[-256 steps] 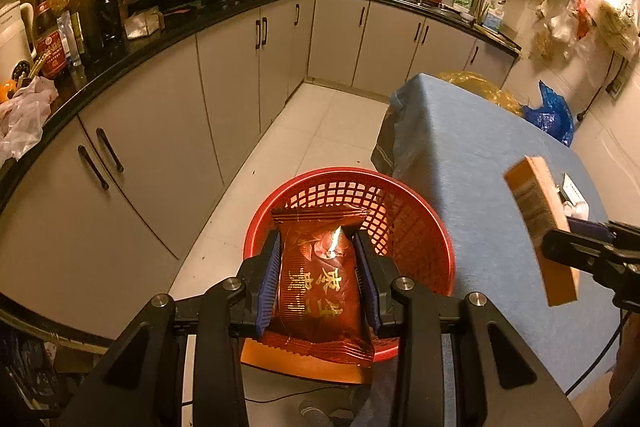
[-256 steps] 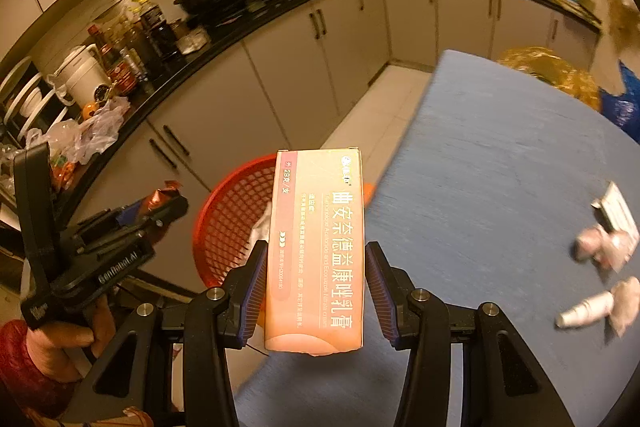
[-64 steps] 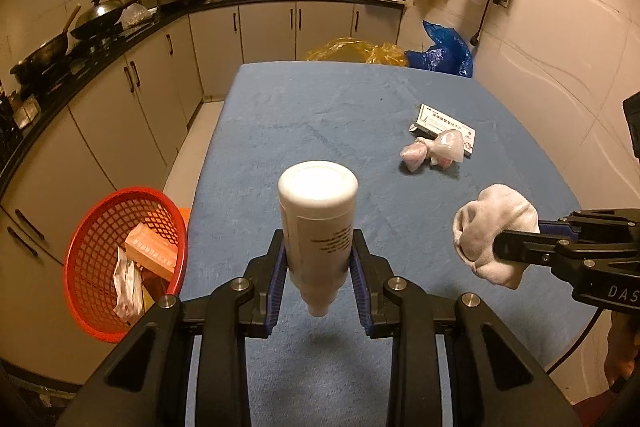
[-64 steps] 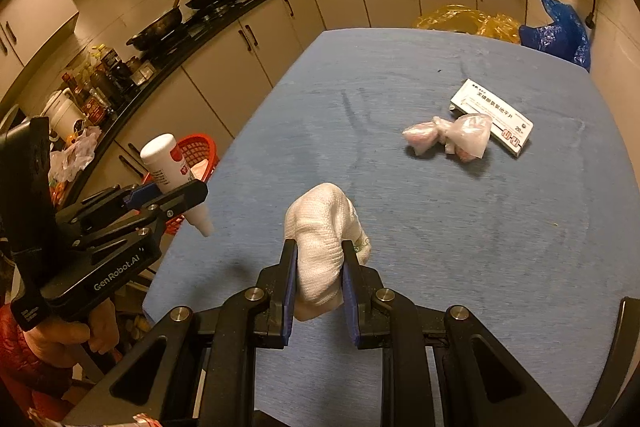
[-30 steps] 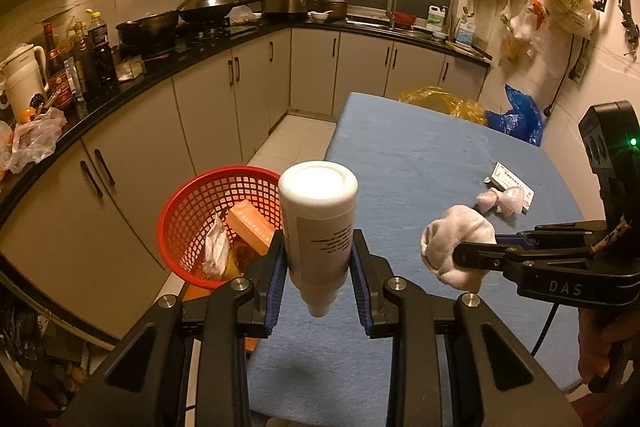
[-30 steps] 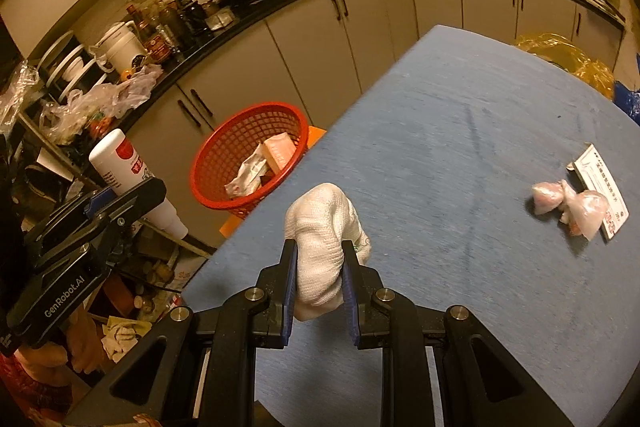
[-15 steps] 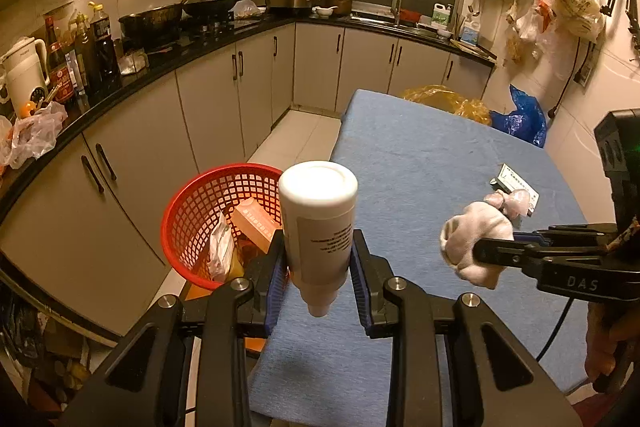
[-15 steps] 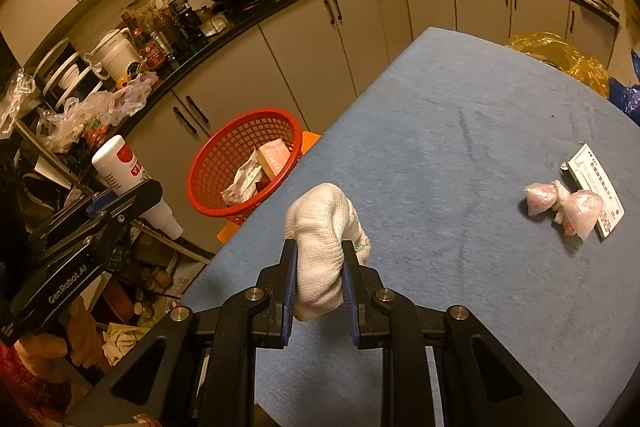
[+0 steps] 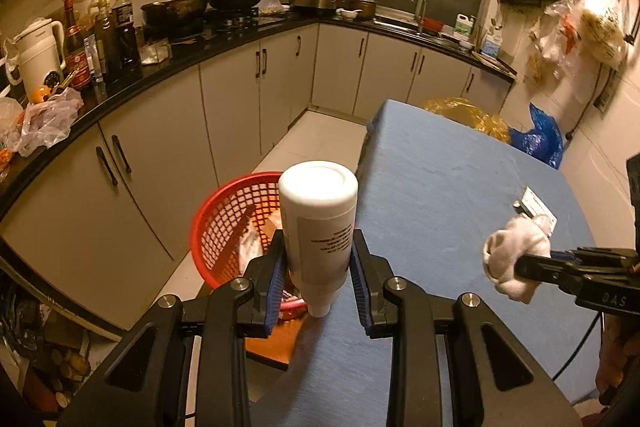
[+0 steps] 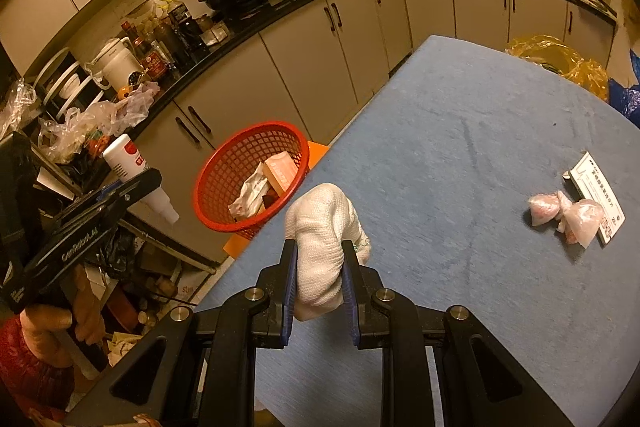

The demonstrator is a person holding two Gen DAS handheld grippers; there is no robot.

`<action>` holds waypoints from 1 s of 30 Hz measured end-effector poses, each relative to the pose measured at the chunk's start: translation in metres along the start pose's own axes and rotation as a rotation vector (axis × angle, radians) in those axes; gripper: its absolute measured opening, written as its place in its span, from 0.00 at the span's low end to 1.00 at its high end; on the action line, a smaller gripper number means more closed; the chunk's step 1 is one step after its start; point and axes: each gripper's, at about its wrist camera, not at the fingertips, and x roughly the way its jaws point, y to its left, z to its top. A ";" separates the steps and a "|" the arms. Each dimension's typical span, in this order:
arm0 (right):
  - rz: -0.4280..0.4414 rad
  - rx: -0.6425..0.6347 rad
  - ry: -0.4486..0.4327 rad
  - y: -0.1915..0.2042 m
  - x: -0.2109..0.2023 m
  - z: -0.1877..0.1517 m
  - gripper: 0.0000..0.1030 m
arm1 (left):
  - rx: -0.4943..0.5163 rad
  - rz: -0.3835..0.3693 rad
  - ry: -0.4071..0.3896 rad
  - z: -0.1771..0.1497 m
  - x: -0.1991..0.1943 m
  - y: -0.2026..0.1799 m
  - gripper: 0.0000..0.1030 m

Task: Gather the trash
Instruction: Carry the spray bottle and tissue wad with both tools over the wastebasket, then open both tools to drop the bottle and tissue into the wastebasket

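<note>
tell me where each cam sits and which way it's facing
Left wrist: on the left gripper, looking down past its white bottle at the red basket; the right gripper shows.
Right wrist: on the right gripper, looking over its white cloth wad across the blue table; the left gripper and a hand show.
Shared: basket, table, both held items.

The red basket (image 10: 224, 183) stands open-topped beside the table's edge (image 10: 320, 163), cabinets (image 10: 240, 107) close behind.
</note>
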 end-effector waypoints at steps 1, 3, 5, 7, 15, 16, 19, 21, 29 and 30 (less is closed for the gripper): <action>0.001 -0.001 -0.001 0.001 0.000 0.002 0.21 | -0.006 0.003 0.001 0.002 0.001 0.004 0.28; 0.003 -0.003 -0.004 0.005 0.002 0.006 0.21 | -0.020 0.009 0.002 0.005 0.004 0.013 0.28; 0.007 -0.005 -0.004 0.010 0.005 0.010 0.21 | -0.029 0.013 0.005 0.009 0.008 0.021 0.28; 0.013 -0.008 -0.004 0.016 0.009 0.016 0.21 | -0.034 0.016 0.008 0.012 0.012 0.026 0.28; 0.048 -0.027 -0.015 0.043 0.026 0.046 0.21 | -0.031 0.014 0.027 0.023 0.031 0.040 0.28; 0.051 -0.027 -0.015 0.045 0.028 0.049 0.21 | -0.030 0.013 0.033 0.024 0.034 0.042 0.28; 0.066 -0.026 -0.012 0.053 0.038 0.058 0.21 | -0.024 0.007 0.051 0.025 0.041 0.044 0.28; 0.073 -0.021 -0.009 0.058 0.047 0.065 0.21 | -0.012 0.005 0.062 0.026 0.046 0.047 0.28; 0.069 0.011 -0.005 0.069 0.079 0.085 0.22 | 0.020 -0.012 0.090 0.033 0.065 0.062 0.28; 0.067 0.017 -0.003 0.070 0.084 0.088 0.22 | 0.023 -0.017 0.094 0.034 0.068 0.064 0.28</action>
